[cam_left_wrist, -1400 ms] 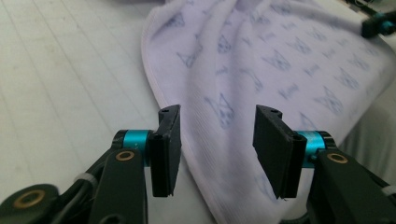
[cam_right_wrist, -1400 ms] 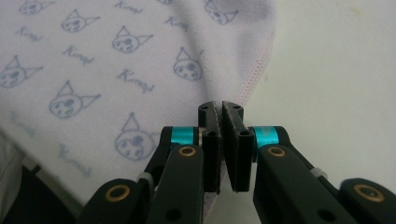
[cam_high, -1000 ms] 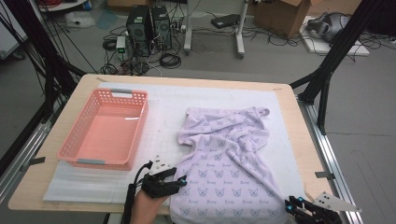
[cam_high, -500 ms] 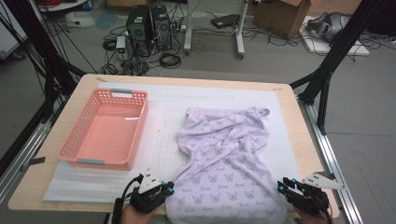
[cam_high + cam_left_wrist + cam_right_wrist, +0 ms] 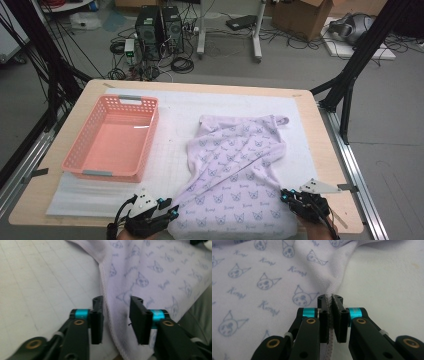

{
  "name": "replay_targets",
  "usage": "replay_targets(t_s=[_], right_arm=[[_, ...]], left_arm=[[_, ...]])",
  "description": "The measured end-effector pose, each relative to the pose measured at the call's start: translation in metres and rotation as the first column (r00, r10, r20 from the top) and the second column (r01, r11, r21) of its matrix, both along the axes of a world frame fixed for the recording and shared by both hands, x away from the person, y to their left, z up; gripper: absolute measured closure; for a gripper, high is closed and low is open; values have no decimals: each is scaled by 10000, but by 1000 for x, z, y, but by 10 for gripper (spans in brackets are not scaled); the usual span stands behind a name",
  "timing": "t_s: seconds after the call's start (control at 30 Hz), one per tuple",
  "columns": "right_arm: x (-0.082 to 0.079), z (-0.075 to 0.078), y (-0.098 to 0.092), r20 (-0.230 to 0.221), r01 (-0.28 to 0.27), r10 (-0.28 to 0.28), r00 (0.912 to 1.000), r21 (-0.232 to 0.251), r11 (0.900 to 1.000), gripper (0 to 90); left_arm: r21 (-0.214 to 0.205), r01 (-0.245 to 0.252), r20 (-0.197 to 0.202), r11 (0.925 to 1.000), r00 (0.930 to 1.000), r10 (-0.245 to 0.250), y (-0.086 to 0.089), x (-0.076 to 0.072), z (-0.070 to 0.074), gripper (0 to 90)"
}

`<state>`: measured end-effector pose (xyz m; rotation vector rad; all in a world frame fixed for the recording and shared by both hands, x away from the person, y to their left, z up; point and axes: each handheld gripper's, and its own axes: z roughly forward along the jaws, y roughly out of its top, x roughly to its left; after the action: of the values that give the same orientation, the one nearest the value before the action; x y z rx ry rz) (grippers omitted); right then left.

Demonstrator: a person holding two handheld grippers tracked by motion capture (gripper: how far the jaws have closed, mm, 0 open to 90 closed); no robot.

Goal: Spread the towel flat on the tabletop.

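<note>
Lilac terry cloth printed with small cat faces, the towel point(image 5: 239, 175) lies spread over the lower middle of the high view, on a white mat point(image 5: 175, 165), its near hem hanging at the table's front edge and a hanging loop at its far corner. It looks soft, light and limp, so it should sag and fold wherever it is lifted; the stitched hem near each front corner seems the surest place to pinch.

At lower right the right gripper point(image 5: 332, 300) has just been closing and now has its jaws pressed together on the towel's right edge, the fabric bunching into a ridge ahead of them. At lower left the left gripper point(image 5: 116, 312) has just been opening; its jaws stand about half apart, straddling the left hem, with the pads not pressing the cloth.

Left of the towel, well apart from it, a pink plastic basket point(image 5: 145, 145) sits with nothing in it. Beneath everything is the wooden table point(image 5: 320, 145).
</note>
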<state>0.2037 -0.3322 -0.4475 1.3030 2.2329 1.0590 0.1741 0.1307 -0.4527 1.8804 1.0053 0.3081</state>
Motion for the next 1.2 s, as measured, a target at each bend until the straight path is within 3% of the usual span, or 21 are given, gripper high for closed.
replay_targets(t_s=[0.07,0.17,0.33,0.43,0.5,0.53,0.57,0.6,0.63,0.67,0.7,1.03,1.2], right_arm=[[-4,0,-4,21,-36,36,10000,-24,10000,849],[-23,1,-19,31,-75,75,10000,-136,9999,850],[-39,1,-31,15,39,-39,10000,-175,9998,848],[-45,1,-35,112,86,-86,9999,33,10000,778],[-44,3,-38,244,391,-397,9989,226,9990,705],[-42,5,-41,365,711,-728,9967,463,9964,660],[-42,5,-41,365,711,-728,9967,463,9964,660],[-42,6,-42,432,787,-811,9958,541,9954,655],[-41,6,-44,478,824,-852,9952,575,9949,650],[-40,6,-44,480,872,-903,9948,622,9942,650],[-39,5,-46,508,908,-939,9943,614,9940,649],[-25,4,-39,390,997,-1025,9940,682,9927,653],[-4,0,-12,230,800,-811,9964,439,9958,634]], left_arm=[[-173,-57,18,9998,10000,57,-3,5,1,494],[-348,0,146,9994,9999,5,-8,13,3,448],[-591,211,104,9980,9997,-205,-26,31,3,430],[-409,408,-106,9983,9991,-413,-41,42,0,423],[-175,490,-355,9986,9981,-496,-51,48,-3,423],[142,467,-313,9988,9984,-463,-58,51,-3,445],[142,467,-313,9988,9984,-463,-58,51,-3,521],[295,445,-351,9986,9984,-435,-59,51,-3,521],[554,260,-238,9981,9994,-247,-59,50,-2,601],[712,248,-231,9972,9995,-232,-58,50,-2,742],[622,190,-383,9979,9991,-167,-55,50,-1,837],[337,222,-506,9992,9985,-205,-18,16,-3,855],[195,250,-453,9995,9987,-241,-9,6,-3,835]])
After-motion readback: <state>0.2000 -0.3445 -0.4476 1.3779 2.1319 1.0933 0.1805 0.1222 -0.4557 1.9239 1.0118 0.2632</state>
